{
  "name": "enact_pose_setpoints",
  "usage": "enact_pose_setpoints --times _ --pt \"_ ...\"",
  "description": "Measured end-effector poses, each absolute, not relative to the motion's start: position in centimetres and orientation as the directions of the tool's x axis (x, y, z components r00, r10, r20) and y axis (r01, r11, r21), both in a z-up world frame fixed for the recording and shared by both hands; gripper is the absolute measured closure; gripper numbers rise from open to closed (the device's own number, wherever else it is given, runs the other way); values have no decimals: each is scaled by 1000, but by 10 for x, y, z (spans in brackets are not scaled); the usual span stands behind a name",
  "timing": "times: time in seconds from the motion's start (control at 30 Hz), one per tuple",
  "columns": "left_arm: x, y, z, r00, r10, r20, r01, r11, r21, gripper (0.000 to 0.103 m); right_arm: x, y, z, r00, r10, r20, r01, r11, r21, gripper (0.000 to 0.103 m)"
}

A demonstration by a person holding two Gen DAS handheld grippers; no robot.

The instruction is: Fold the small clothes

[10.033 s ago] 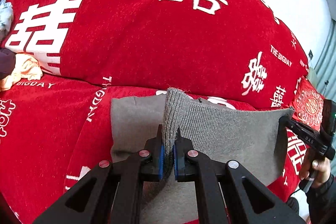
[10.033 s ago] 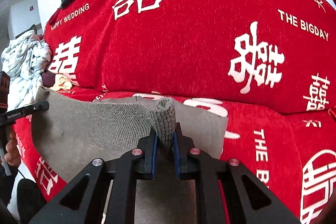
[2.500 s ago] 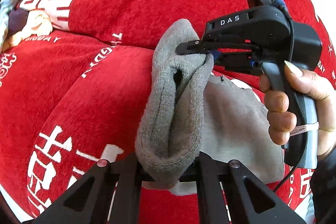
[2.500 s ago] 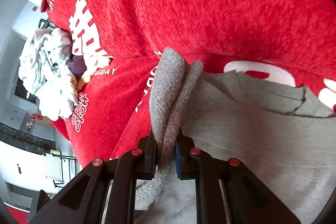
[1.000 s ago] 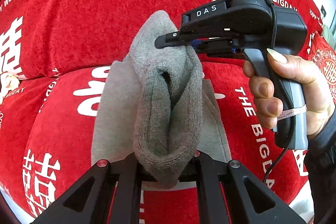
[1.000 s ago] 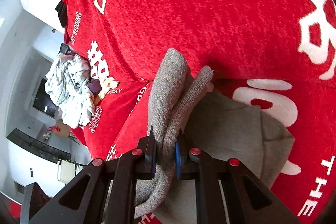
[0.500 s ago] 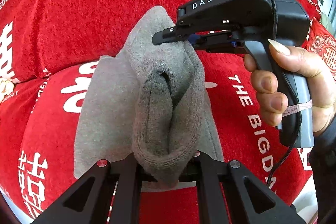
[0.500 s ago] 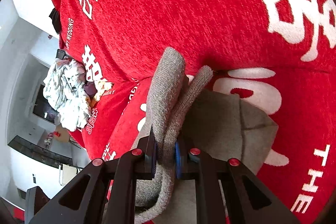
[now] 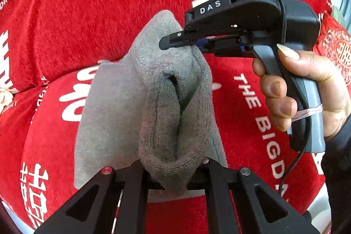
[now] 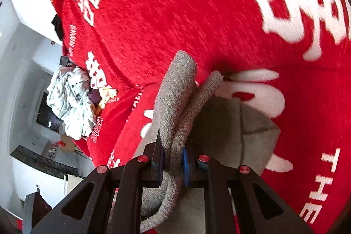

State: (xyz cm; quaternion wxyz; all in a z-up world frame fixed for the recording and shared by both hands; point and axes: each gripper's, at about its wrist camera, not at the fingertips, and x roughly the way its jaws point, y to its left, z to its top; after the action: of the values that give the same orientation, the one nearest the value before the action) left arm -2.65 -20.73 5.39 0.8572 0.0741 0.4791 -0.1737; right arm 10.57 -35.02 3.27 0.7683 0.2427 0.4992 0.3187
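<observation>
Two tools, left tool [image 9: 175, 168] and right tool [image 10: 172, 159], each clench the folded gray garment's [image 9: 171, 102] ribbed edge.

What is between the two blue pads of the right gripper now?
In the right wrist view, a bunched ribbed edge of the grey garment sits between the pads of the right gripper, clamped from both sides.
</observation>
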Motion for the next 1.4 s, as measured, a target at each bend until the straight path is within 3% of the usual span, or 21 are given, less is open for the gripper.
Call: enact_pose_setpoints --times 0.7,1.37,1.4 --pt "-22 -231 9 456 -162 -875 380 924 28 93 96 -382 -41 325 739 -590 -72 642 764 89" --pt "-28 -225 13 483 -191 -854 383 924 10 92 89 -389 -45 353 726 -590 -59 646 761 88" --pt "-27 -224 14 480 -197 -855 382 924 1 76 89 -389 -44 352 726 -591 -54 646 762 88"
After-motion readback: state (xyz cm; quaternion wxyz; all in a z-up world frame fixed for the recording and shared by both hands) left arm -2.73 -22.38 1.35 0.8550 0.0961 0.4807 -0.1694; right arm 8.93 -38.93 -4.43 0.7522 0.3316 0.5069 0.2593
